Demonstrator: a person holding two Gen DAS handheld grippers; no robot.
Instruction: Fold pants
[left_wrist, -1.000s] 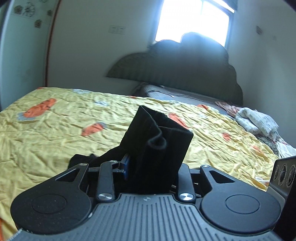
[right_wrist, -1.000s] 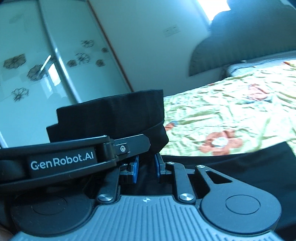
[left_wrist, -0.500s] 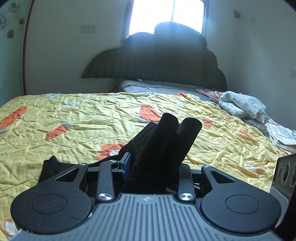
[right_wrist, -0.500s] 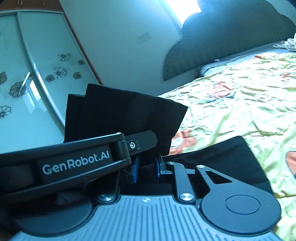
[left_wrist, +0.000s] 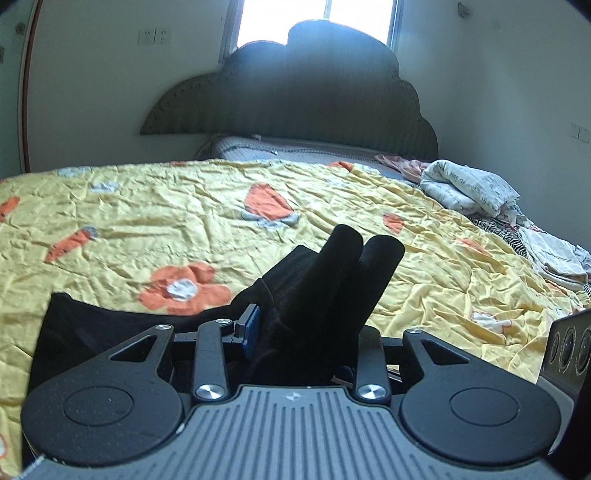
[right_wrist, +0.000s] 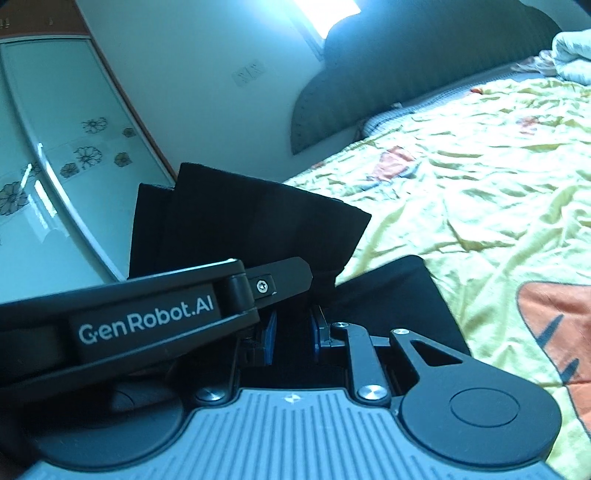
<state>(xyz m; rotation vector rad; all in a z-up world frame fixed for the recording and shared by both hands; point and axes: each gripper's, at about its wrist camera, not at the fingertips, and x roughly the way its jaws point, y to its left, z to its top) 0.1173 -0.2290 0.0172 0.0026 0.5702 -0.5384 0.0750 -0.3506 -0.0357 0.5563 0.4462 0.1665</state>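
Your left claw (left_wrist: 299, 332) is pinching a bunched fold of the black pants (left_wrist: 332, 280), your right claw (right_wrist: 291, 332) is pinching another edge; the rest is lying on the yellow bed (left_wrist: 184, 206).

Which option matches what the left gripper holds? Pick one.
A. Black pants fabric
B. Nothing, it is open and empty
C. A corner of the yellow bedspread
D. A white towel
A: black pants fabric rises bunched from between the left gripper fingers, above the yellow bedspread, while the white laundry lies far off by the headboard.
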